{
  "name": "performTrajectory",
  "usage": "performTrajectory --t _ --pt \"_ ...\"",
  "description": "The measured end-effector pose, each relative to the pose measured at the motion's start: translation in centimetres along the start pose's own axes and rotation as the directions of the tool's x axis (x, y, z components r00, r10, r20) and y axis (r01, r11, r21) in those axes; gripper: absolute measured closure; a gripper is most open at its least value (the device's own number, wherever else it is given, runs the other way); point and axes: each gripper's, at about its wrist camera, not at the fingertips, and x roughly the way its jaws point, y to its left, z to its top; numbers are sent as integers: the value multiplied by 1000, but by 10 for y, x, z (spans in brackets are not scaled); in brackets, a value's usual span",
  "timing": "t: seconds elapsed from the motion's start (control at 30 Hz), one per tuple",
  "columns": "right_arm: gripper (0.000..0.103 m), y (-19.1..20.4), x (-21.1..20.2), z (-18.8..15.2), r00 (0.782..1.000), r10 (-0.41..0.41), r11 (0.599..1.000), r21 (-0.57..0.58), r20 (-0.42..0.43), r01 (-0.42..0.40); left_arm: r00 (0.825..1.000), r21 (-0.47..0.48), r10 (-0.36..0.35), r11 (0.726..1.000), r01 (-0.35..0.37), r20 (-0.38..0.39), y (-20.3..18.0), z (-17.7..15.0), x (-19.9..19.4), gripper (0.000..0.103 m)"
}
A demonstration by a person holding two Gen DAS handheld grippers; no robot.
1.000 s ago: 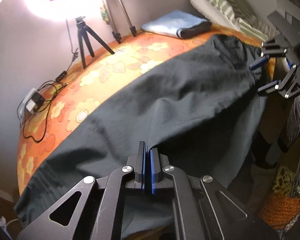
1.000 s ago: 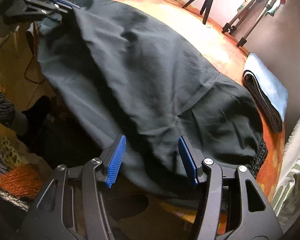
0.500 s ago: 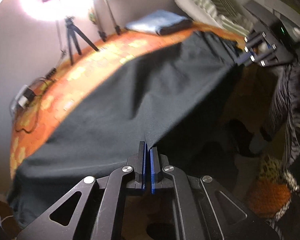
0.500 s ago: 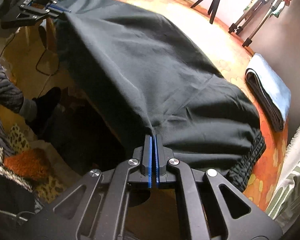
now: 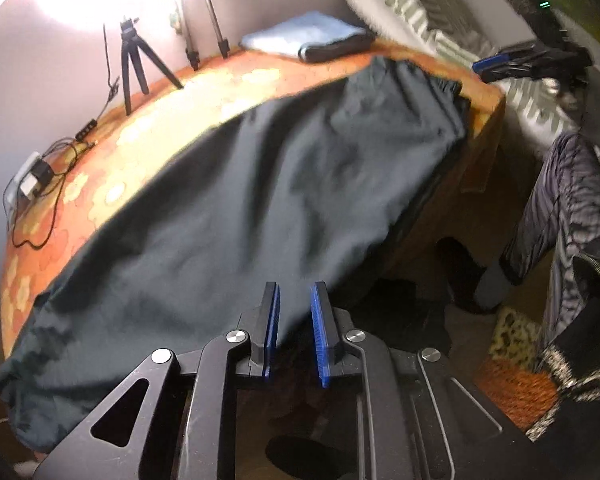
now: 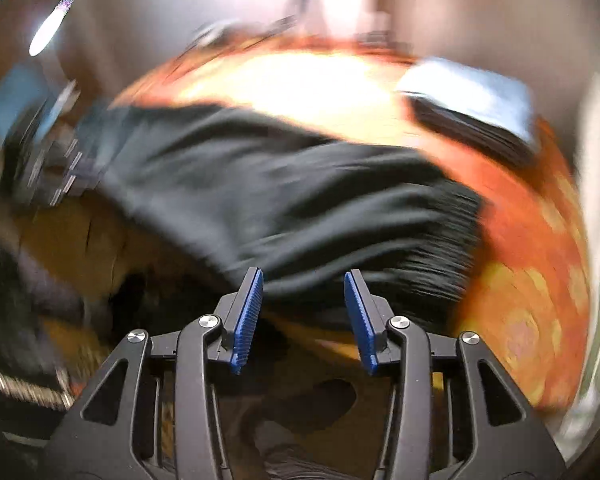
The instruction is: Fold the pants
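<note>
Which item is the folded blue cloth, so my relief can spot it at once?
Start from the orange flowered table with the dark pants spread across it. Look to the far end by the wall, past the waistband and right of the tripods. The folded blue cloth lies there, apart from the pants: the only pale, neatly stacked item, with a dark layer underneath.

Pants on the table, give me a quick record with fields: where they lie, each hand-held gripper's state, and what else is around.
pants: dark pants spread over the table, near edge hanging off
left hand-held gripper: open, holding nothing
right hand-held gripper: open, holding nothing
waistband: gathered, at the right end
folded cloth: far corner, apart from the pants
tripod: standing at the far edge
right view: blurred
</note>
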Motion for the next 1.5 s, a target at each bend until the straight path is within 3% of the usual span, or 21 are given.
performTrajectory --t 0.13,0.23,0.43,0.6,0.73,0.97,1.0,1.03,1.1,1.13,1.27,1.5 --pt "59 -73 -9 -8 994 -108 947 304 -6 105 998 -21 -4 1000 5 64 4 17 -12 88" --pt "59 -113 -5 -16 997 -79 883 463 -12 76 997 -33 19 999 -16 75 6 23 -8 88" --pt "59 -131 24 -26 998 57 821 570 -23 -34 999 -49 7 999 -6 35 9 29 11 88" --pt "59 -118 35 -26 996 91 829 555 -15 -67 1000 -34 -6 999 6 2 4 28 22 88" --pt "59 -105 51 -18 997 20 868 497 -77 21 999 3 -27 1000 27 -35 -6 24 32 87" --pt "60 -112 65 -14 996 45 842 539 -75 3 994 65 -36 997 43 -100 -20 17 50 87" --pt "64 -110 65 -13 996 39 848 531 -76 7 994 77 -32 996 41 -109 -22 16 52 87" --pt "78 -108 65 -12 997 32 854 520 -74 11 993 82 -31 996 41 -114 -23 16 54 87" --pt "83 -105 64 -10 996 26 860 510 -83 20 993 82 -30 996 40 -118 -22 16 55 87" --pt "94 -104 61 -10 996 28 864 503 -81 17 993 77 -30 996 39 -116 -20 17 54 87" --pt "96 -99 38 -11 996 55 886 463 -65 -19 994 58 -28 998 34 -106 -15 16 51 87" --pt "96 -101 28 -12 997 18 905 425 -74 15 994 57 -23 998 29 -104 -15 17 51 87"
